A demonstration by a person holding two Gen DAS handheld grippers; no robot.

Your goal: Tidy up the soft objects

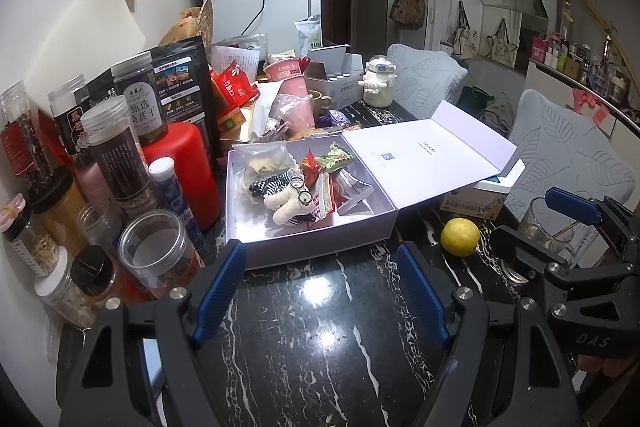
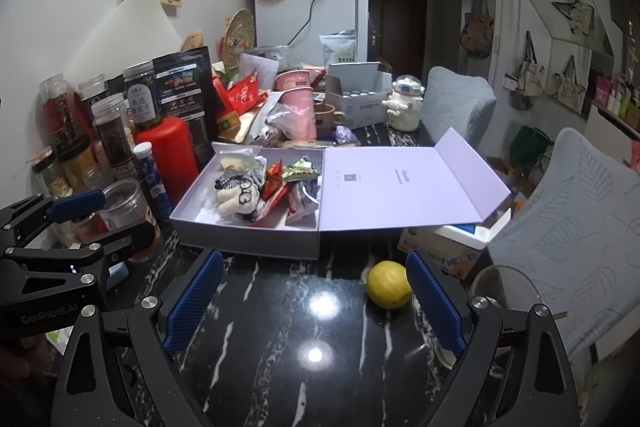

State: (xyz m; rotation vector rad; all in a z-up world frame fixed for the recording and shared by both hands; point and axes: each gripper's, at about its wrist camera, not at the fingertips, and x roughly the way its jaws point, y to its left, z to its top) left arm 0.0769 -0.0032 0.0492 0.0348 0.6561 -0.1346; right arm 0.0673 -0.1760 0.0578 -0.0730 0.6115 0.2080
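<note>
Both tools are released and hold nothing: the left gripper (image 1: 320,291) and the right gripper (image 2: 316,303) each show blue pads spread wide over bare black marble tabletop (image 1: 312,355).

The task's things sit in the open white box (image 1: 240,227), which fills the middle of the left wrist view just above the pad tips. A cream plush toy (image 1: 290,201) wearing wire spectacles lies near the box's centre, its long axis running from lower left to upper right of that frame, with a black-and-white striped soft piece (image 1: 268,185) touching its upper left side. Snack packets (image 1: 334,157) crowd the box's right half.

In the right wrist view the plush toy (image 2: 240,201) appears left of centre, beyond the left pad, so the left gripper looks the nearer and better aligned one. Its jaws would close roughly across the toy's long axis.

Whether the plush rests on the packets or beside them is hard to tell. A yellow lemon (image 2: 389,284) lies just beside the right gripper's right pad.
</note>
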